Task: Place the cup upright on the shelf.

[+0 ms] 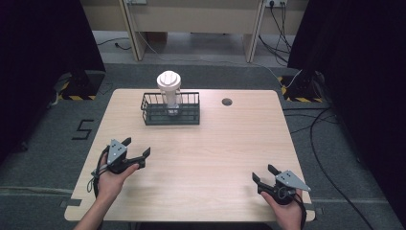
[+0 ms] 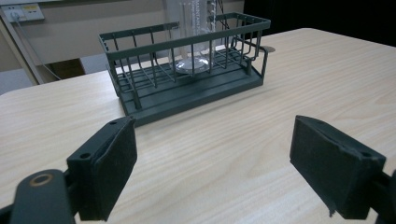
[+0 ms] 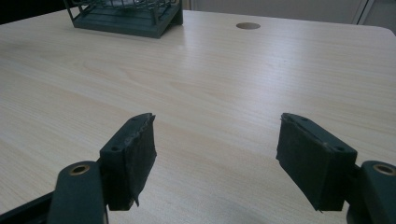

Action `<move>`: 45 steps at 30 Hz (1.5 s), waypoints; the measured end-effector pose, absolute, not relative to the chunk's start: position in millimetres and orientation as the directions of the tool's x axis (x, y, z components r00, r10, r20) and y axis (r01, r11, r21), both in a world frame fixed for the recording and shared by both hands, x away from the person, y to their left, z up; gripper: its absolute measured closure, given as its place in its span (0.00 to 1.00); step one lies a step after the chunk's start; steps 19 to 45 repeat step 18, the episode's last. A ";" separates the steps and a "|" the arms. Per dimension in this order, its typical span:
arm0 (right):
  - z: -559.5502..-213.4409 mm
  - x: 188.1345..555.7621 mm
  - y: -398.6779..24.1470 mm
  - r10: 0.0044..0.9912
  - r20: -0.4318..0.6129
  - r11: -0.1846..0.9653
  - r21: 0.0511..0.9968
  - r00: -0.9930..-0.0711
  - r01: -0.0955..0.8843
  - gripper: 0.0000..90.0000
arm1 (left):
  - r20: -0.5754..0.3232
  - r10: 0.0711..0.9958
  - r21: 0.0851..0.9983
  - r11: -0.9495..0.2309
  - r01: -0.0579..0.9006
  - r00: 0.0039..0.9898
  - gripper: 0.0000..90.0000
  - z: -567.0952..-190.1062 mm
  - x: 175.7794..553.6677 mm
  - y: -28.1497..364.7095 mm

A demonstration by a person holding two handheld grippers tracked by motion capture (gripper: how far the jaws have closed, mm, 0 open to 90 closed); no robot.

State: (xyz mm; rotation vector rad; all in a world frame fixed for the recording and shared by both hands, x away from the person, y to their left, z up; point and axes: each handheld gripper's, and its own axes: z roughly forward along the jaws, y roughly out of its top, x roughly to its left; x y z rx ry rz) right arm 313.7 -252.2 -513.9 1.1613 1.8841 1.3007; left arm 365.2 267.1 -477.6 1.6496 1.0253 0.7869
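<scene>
Both pairs of jaws stand wide apart with nothing between them. The left gripper [image 1: 137,149] sits low over the near left part of the desk [image 1: 215,158], held in the person's left hand [image 1: 111,178], its jaws aimed toward the far side. The right gripper [image 1: 266,173] hovers near the front right corner in the right hand [image 1: 286,211], angled toward the middle.

The desk is pale wood grain, with a round cable hole [image 1: 227,101] toward the back right. Around it lies grey carpet; black curtains hang on either side, cables trail across the floor at the right, and pale furniture stands along the far wall.

Well apart from both grippers, near the back edge, stands a dark wire basket [image 1: 149,109], its long side running parallel to the desk's far edge. Inside it a clear cylinder [image 1: 171,104] stands upright on a round base, its long axis vertical, topped by a wide white cap [image 1: 169,80] that rises above the basket's rim.
</scene>
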 end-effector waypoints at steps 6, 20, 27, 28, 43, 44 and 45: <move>-513.9 313.7 -252.4 0.886 0.024 0.150 0.930 -0.463 0.336 0.32 | 0.015 0.908 0.954 -0.138 0.265 0.419 0.16 -484.2 354.8 273.9; -513.9 313.7 -252.1 0.887 0.027 0.147 0.929 -0.461 0.339 0.31 | -0.017 0.927 0.956 -0.095 0.279 0.374 0.16 -505.0 331.3 283.8; -513.9 313.7 -252.1 0.887 0.027 0.147 0.929 -0.461 0.339 0.31 | -0.017 0.927 0.956 -0.095 0.279 0.374 0.16 -505.0 331.3 283.8; -513.9 313.7 -252.1 0.887 0.027 0.147 0.929 -0.461 0.339 0.31 | -0.017 0.927 0.956 -0.095 0.279 0.374 0.16 -505.0 331.3 283.8; -513.9 313.7 -252.1 0.887 0.027 0.147 0.929 -0.461 0.339 0.31 | -0.017 0.927 0.956 -0.095 0.279 0.374 0.16 -505.0 331.3 283.8; -513.9 313.7 -252.1 0.887 0.027 0.147 0.929 -0.461 0.339 0.31 | -0.017 0.927 0.956 -0.095 0.279 0.374 0.16 -505.0 331.3 283.8; -513.9 313.7 -252.1 0.887 0.027 0.147 0.929 -0.461 0.339 0.31 | -0.017 0.927 0.956 -0.095 0.279 0.374 0.16 -505.0 331.3 283.8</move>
